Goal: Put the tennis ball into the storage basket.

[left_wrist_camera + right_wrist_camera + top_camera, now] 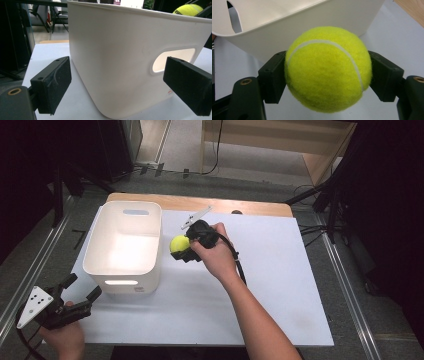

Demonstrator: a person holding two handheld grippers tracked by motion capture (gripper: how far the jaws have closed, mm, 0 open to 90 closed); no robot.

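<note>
A yellow tennis ball point(178, 243) hangs just right of the white bin point(100, 240), pinched between the jaws of my right gripper point(181, 249). Seen up close in the right gripper view, the tennis ball point(328, 68) is squeezed by both black pads point(273, 78), with the white bin's rim point(274, 27) right behind it. My left gripper point(82, 287) rests at the table's near left corner, jaws spread wide and empty. Its pads point(53, 83) frame the white bin's near wall point(120, 62) and its handle slot point(172, 58). The tennis ball point(188, 10) peeks over the far rim.
The white board point(280, 285) covers a wooden table point(200, 202). A black cable point(240, 267) trails along the right forearm. Dark stands and floor rails flank the table on both sides.
</note>
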